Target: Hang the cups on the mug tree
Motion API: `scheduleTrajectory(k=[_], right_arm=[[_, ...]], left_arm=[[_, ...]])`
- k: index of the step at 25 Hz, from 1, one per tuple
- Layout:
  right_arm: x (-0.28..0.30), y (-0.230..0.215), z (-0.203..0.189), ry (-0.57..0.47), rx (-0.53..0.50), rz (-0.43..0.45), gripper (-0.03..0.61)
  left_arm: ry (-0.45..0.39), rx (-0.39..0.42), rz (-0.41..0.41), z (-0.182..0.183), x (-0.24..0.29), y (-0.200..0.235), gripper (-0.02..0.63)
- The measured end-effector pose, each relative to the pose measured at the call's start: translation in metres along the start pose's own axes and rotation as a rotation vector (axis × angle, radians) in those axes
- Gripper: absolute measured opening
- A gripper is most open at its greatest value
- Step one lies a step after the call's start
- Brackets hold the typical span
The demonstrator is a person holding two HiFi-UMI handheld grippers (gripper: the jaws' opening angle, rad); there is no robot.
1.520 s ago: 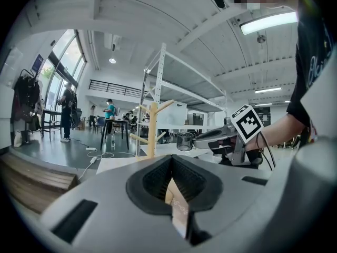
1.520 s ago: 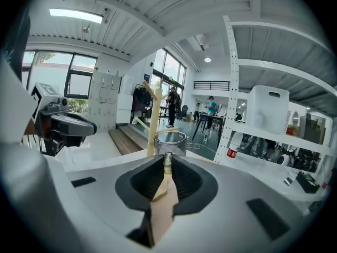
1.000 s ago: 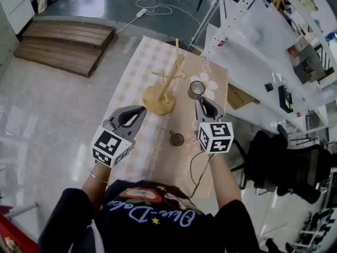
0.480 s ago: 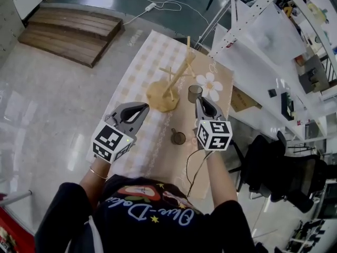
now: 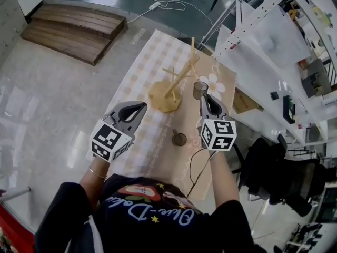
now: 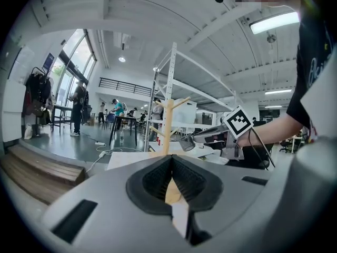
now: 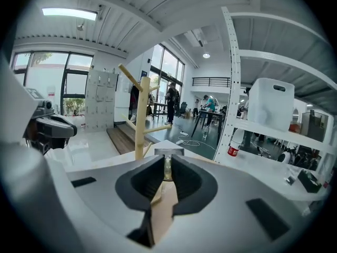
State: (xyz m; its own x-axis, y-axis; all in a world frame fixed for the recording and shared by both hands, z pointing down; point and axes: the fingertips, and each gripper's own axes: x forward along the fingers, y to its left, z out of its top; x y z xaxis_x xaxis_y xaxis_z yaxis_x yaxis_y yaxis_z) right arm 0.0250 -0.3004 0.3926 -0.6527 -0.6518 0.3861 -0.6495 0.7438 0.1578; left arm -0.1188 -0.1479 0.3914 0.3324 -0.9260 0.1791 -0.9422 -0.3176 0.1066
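Note:
A wooden mug tree (image 5: 176, 78) stands at the middle of the table, and also shows in the left gripper view as mug tree (image 6: 168, 123) and in the right gripper view as mug tree (image 7: 140, 117). My right gripper (image 5: 203, 99) is shut on a grey cup (image 5: 200, 90), held just right of the tree; the cup (image 6: 186, 143) hangs in the air at the jaw tips. A second small dark cup (image 5: 179, 138) stands on the table between my two grippers. My left gripper (image 5: 140, 107) is shut and empty, near the tree's base on its left.
The table (image 5: 139, 73) has a checked cloth and a tan mat with a flower print. White shelving (image 5: 263, 41) stands close on the right, a wooden platform (image 5: 73, 28) lies on the floor at far left, and a black chair (image 5: 274, 165) is at my right.
The head view has drifted, so the table sits slightly higher and further right in frame. Both grippers keep about the same places, and the right one still holds the grey cup.

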Motion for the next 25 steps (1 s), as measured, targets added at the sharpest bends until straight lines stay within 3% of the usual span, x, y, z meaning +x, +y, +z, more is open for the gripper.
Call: scheduleTrajectory(k=[6,16,25], right_arm=[[0.000,-0.003,0.017,-0.034,-0.075,-0.008,0.046],[-0.001,-0.003,0.036,-0.059,-0.113,-0.008,0.046],[-0.001,0.001,0.043,-0.036,-0.246,-0.012,0.046]], left_arm=[[-0.004,-0.006,0.006,-0.001,0.001,0.000,0.008],[-0.013,-0.013,0.018,0.000,-0.004,0.002,0.008],[-0.020,-0.022,0.024,-0.001,-0.008,0.005,0.008]])
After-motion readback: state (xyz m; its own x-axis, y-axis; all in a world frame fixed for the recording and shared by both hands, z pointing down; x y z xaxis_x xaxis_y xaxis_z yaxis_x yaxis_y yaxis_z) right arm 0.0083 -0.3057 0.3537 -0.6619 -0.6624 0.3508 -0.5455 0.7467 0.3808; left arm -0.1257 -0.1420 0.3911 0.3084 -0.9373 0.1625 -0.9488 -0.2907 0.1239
